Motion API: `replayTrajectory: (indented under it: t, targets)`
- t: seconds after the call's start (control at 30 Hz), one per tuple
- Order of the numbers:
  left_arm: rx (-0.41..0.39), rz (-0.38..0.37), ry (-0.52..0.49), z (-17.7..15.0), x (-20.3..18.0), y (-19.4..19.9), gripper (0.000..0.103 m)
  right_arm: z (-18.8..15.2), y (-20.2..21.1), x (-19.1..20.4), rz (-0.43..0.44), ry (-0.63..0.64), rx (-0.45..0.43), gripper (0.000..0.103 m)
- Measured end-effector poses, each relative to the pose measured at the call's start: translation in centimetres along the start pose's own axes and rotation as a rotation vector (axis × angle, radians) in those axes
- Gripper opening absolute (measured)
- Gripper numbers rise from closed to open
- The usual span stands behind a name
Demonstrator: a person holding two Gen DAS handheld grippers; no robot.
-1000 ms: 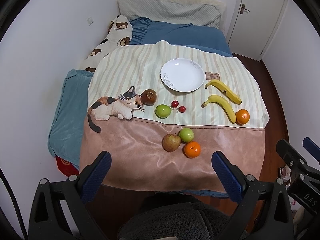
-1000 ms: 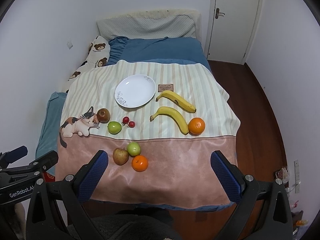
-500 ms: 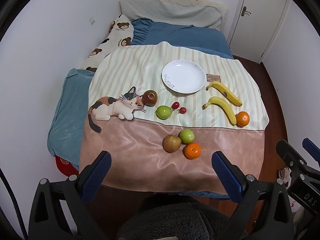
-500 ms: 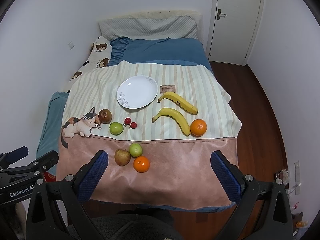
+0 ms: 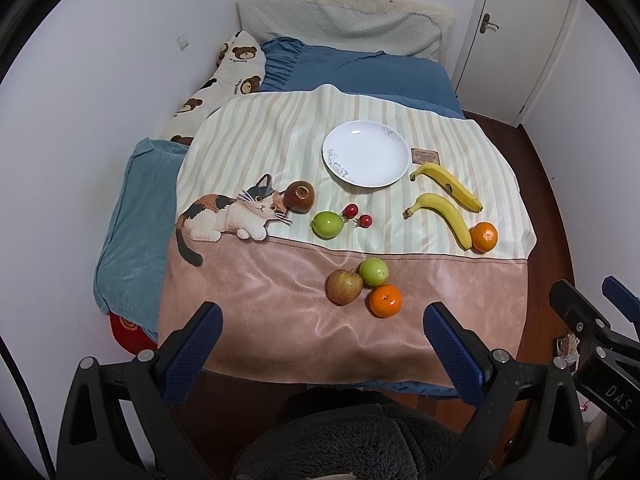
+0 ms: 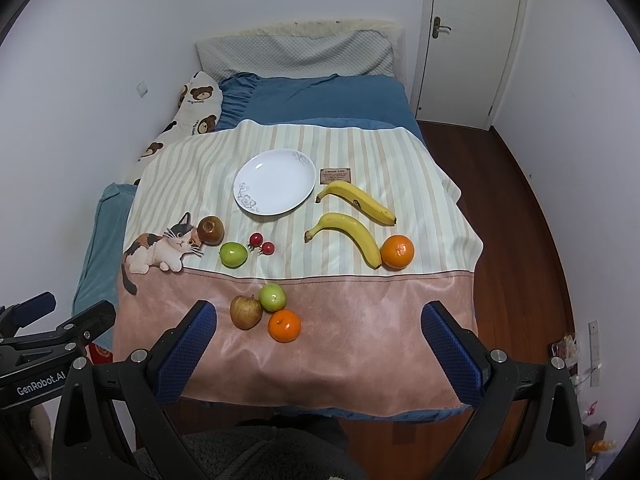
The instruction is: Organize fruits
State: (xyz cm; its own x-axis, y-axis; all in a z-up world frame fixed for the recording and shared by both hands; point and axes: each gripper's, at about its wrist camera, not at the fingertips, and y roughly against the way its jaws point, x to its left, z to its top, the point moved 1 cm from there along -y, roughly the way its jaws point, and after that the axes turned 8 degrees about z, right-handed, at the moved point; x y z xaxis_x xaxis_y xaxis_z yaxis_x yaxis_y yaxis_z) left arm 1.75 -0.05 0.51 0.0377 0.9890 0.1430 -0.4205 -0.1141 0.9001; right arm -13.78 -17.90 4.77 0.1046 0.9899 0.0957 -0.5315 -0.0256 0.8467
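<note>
Left gripper (image 5: pixel 320 334) wide open, empty, hovering short of the blanket edge; nearest cluster of red apple (image 5: pixel 345 286), green apple (image 5: pixel 374 271) and orange (image 5: pixel 385 300) sits at 12 o'clock just past its fingers. Empty plate (image 5: pixel 366 153) further at 12. Right gripper (image 6: pixel 318 330) also wide, empty; same cluster at its 11 o'clock, bananas (image 6: pixel 347 236) at 12–1, long axes slanting 10-to-4. Judged: either hand is equally near.

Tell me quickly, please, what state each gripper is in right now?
Left gripper: open, holding nothing, hanging above the near edge of the blanket.
Right gripper: open, holding nothing, also short of the fruit.
</note>
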Motion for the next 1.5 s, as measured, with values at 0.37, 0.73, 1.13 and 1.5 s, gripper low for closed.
replayTrajectory:
  t: [0.37,0.73,1.13,1.5]
  targets:
    - [-0.001,-0.002,0.000,0.0,0.2,0.0,0.103,-0.1,-0.1,0.3,0.002,-0.004,0.001,0.103]
    - [-0.003,-0.031,-0.024,1.2,1.1,-1.1,0.103,0.2,-0.8,0.6,-0.003,-0.045,0.007,0.103]
    - [0.134,-0.109,0.027,8.6,-5.5,-13.5,0.103,7.3,-12.7,-6.9,-0.109,0.081,0.020,0.103]
    - [0.484,-0.211,0.223,10.2,-15.8,-27.9,0.096,17.0,-34.0,-16.7,0.085,0.256,0.343,0.064]
